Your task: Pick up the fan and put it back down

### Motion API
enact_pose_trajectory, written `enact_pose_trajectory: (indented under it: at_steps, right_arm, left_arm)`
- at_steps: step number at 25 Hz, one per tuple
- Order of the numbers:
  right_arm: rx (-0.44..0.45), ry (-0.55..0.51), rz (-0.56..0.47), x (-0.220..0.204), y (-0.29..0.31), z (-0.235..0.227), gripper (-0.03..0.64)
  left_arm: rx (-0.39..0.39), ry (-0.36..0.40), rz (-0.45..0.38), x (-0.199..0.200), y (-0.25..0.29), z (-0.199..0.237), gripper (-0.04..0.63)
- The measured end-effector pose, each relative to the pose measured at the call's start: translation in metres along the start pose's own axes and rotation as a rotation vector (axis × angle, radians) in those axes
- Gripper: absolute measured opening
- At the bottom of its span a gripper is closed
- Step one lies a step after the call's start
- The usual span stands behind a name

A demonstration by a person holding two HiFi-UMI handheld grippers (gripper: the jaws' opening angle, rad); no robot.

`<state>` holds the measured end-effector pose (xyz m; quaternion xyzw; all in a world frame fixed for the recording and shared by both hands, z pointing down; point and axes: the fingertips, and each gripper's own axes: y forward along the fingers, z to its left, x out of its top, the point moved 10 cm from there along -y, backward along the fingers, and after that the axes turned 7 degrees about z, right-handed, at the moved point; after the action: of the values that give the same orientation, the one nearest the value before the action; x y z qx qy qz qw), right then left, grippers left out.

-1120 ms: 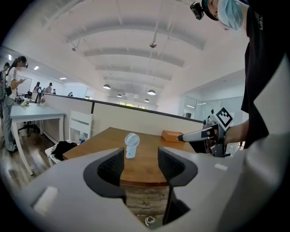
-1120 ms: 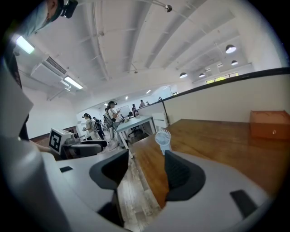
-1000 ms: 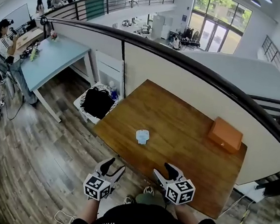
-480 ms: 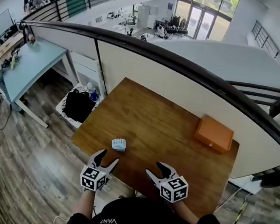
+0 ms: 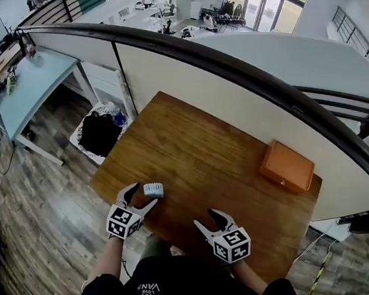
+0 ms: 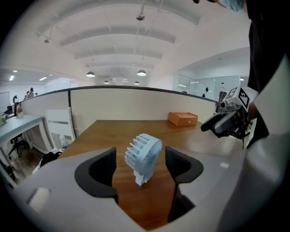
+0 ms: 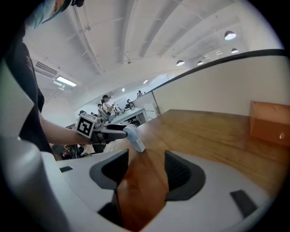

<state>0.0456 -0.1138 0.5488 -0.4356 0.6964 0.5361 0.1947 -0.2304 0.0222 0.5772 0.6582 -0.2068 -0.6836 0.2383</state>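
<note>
Wooden table [image 5: 204, 146] carries the small pale-blue fan [image 5: 153, 189], standing upright. The left gripper [image 5: 143, 195] brackets the fan, its jaws opening wide and clear of it. Right of the fan hangs the right gripper [image 5: 205, 218], jaws apart and empty. Well beyond the fan sits an orange box [image 5: 287, 166].

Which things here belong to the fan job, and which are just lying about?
Job:
- fan, standing on the wooden table
- left gripper, jaws opening with the fan between them, not gripped

Lying about:
- orange box, far right of the table
- black bag, on the floor
- right gripper, open and empty
</note>
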Motion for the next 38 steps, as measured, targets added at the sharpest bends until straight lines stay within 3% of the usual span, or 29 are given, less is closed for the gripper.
enact_pose_trajectory:
  at_steps: [4,8,12,14,16,20,27,32,38]
  right_arm:
    - [-0.061,0.033,-0.007,0.004,0.010,0.003,0.219]
    - [-0.156,0.123,-0.049,0.010,0.017,0.010,0.219]
    - [-0.231,0.205,-0.075,0.013,0.028,0.022,0.219]
    - [-0.263,0.235,-0.085,0.014,0.033,0.027,0.219]
    - [-0.297,0.261,-0.100,0.015,0.037,0.031,0.219]
    - [-0.363,0.302,-0.133,0.019,0.042,0.036,0.219]
    - [-0.458,0.359,-0.192,0.022,0.044,0.040,0.219]
    - [-0.501,0.386,-0.218,0.022,0.041,0.036,0.219]
    - [-0.527,0.412,-0.234,0.021,0.039,0.030,0.219]
  left_arm:
    - [-0.142,0.111,0.043,0.004,0.019,0.016,0.331]
    - [-0.324,0.207,0.090,0.012,0.034,0.030,0.330]
    - [-0.449,0.276,0.096,0.019,0.045,0.037,0.320]
    - [-0.496,0.299,0.083,0.021,0.050,0.040,0.278]
    - [-0.540,0.317,0.075,0.023,0.054,0.043,0.195]
    - [-0.627,0.358,0.089,0.029,0.061,0.050,0.193]
    - [-0.681,0.561,0.111,0.052,0.080,0.054,0.192]
    - [-0.707,0.610,0.061,0.084,0.099,0.055,0.192]
    - [-0.686,0.689,0.018,0.129,0.128,0.061,0.192]
